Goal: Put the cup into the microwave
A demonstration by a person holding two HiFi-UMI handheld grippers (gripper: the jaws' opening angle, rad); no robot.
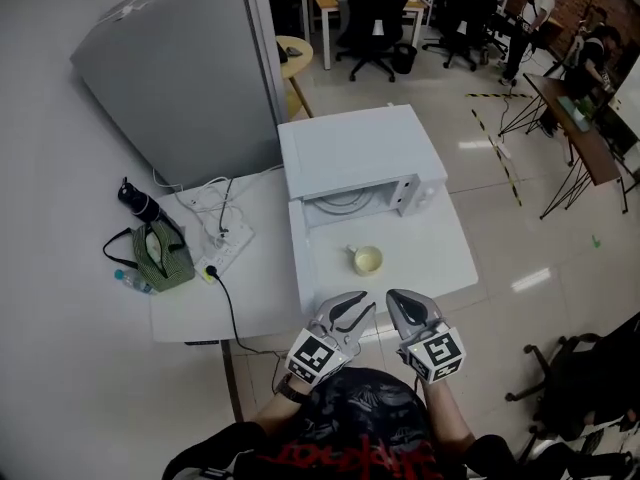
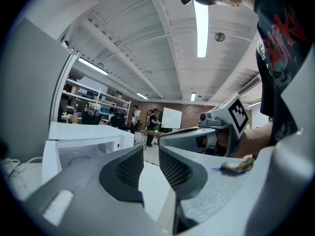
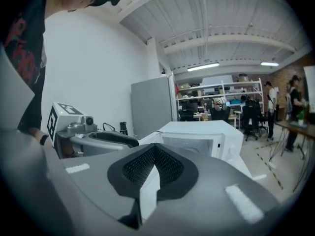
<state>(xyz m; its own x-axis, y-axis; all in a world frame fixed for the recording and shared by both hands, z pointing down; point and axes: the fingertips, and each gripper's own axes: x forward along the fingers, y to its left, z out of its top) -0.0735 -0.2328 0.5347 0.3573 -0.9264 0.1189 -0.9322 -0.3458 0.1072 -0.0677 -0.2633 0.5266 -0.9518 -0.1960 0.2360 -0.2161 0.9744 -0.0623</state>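
before the open microwave (image 1: 355, 148), cup (image 1: 367, 259), left tool (image 1: 354, 305) and right tool (image 1: 404, 304) clenched, empty

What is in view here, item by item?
microwave: one, white, on the table, cavity open to view
cup: one, pale yellow, on the table before the microwave
table: one, white
power strip: one, white, table's left part
pouch: one, green, table's left edge
plastic bottle: one, clear, beside the pouch
cabinet: one, grey, behind the table
office chairs: several, black, background
left hand-held gripper: grey, shut, empty
right hand-held gripper: grey, shut, empty
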